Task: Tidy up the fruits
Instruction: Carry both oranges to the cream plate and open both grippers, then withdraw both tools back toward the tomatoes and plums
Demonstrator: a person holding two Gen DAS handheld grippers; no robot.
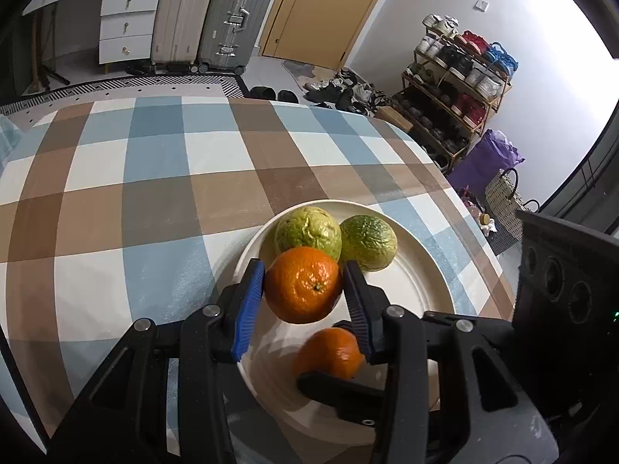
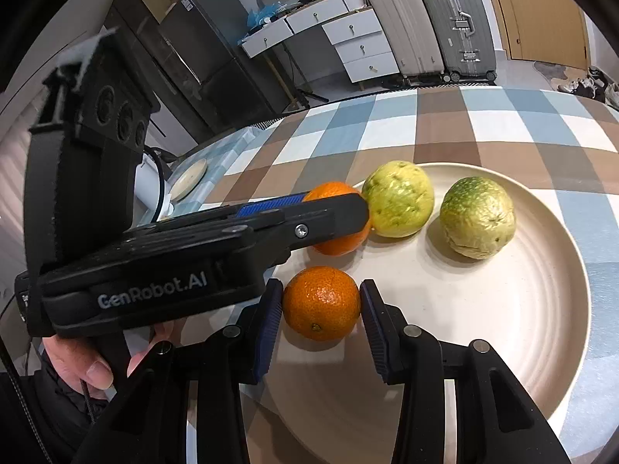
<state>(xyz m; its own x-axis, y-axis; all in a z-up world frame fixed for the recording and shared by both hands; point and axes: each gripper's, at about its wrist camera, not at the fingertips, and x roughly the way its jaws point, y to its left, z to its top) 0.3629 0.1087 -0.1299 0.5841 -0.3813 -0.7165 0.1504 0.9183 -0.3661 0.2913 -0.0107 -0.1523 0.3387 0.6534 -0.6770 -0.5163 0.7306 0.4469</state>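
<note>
Oranges held over plate (image 2: 503, 328).
Left gripper (image 1: 303, 290) and right gripper (image 2: 321, 305) jaws each clamped one orange; firm, round, bruisable fruit needed mid-girth grip.

the only readable lettering is "genrobot.ai", in pale letters along the black side of the left gripper (image 2: 336, 212), seen from the right wrist. a small label on the dark fridge (image 2: 201, 38) behind it is too blurred to read.
</note>
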